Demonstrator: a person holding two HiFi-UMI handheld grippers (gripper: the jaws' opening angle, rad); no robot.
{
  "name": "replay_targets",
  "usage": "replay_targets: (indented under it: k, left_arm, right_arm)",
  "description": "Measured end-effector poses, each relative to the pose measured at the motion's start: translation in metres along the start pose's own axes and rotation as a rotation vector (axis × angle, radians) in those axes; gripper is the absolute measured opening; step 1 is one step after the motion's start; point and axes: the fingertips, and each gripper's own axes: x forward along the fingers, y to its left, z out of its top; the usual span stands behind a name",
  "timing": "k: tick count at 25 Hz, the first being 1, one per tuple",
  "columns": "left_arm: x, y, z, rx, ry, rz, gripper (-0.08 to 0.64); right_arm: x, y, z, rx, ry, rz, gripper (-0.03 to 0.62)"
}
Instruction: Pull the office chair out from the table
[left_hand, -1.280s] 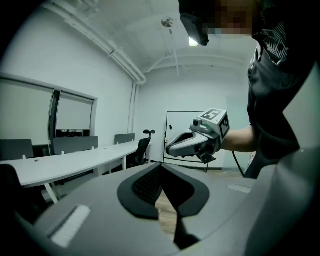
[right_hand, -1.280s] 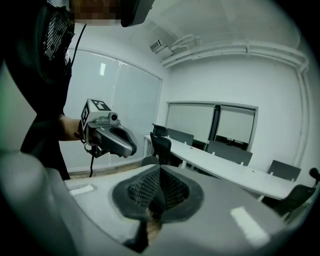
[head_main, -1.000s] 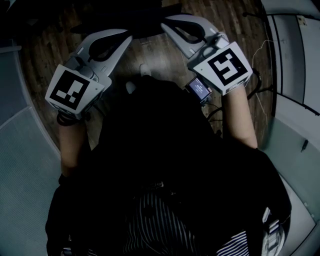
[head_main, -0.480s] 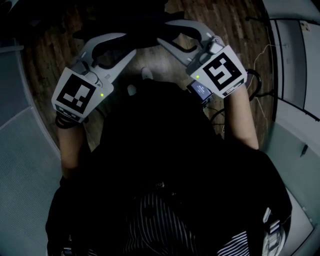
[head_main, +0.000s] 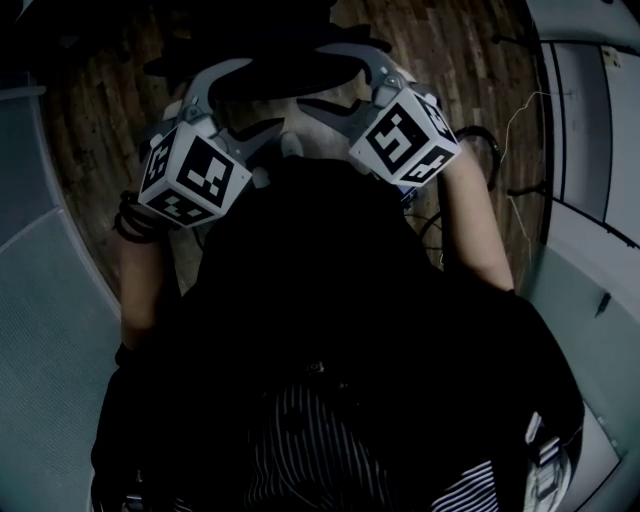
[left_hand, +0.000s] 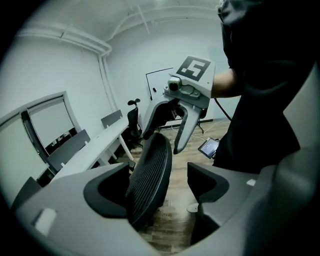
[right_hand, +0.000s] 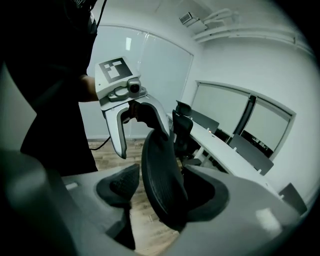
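Observation:
The black mesh back of the office chair (left_hand: 150, 177) (right_hand: 161, 182) stands on edge between the jaws of both grippers. In the head view its top rim (head_main: 290, 72) is a dark band under the two marker cubes. My left gripper (left_hand: 157, 185) (head_main: 255, 100) straddles the rim near its left end. Its jaws are opening; the mesh lies against one pad and stands clear of the other. My right gripper (right_hand: 165, 187) (head_main: 330, 78) straddles the rim near the right end, jaws also opening, pads not pressing. Each gripper shows in the other's view.
A long white table (left_hand: 95, 150) (right_hand: 225, 145) runs just beyond the chair, with more chairs (left_hand: 132, 117) (right_hand: 182, 122) along it. A tablet (left_hand: 209, 147) and a cable (head_main: 520, 130) lie on the wooden floor. The person's dark body fills the lower head view.
Both grippers have come down over the chair back's top rim and rolled, so other faces of their cubes show. Their jaws have spread apart from nearly closed.

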Motion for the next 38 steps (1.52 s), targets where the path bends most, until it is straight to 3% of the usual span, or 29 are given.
replay_targets:
  k: [3,8,15,19,33,38]
  left_arm:
    - [0.009,0.003,-0.013,0.026,0.044,0.025,0.354]
    - [0.021,0.008,-0.024,0.074,0.086,0.042,0.355]
    - [0.049,0.012,-0.038,0.160,0.202,0.069,0.360]
    - [0.057,0.016,-0.053,0.235,0.291,0.090,0.368]
    - [0.088,0.033,-0.041,0.219,0.337,0.097,0.387]
    - [0.096,0.057,-0.049,0.217,0.359,0.121,0.383]
  right_arm:
    - [0.007,-0.003,-0.001,0.043,-0.030,0.009,0.268]
    - [0.023,-0.002,-0.014,-0.061,0.047,0.017,0.270]
    - [0.025,0.004,-0.017,-0.089,0.014,0.111,0.275]
    - [0.035,0.013,-0.032,-0.232,0.125,0.132,0.275]
    - [0.030,-0.019,-0.054,-0.315,0.103,0.115,0.241]
    - [0.043,-0.039,-0.055,-0.355,0.104,0.102,0.230]
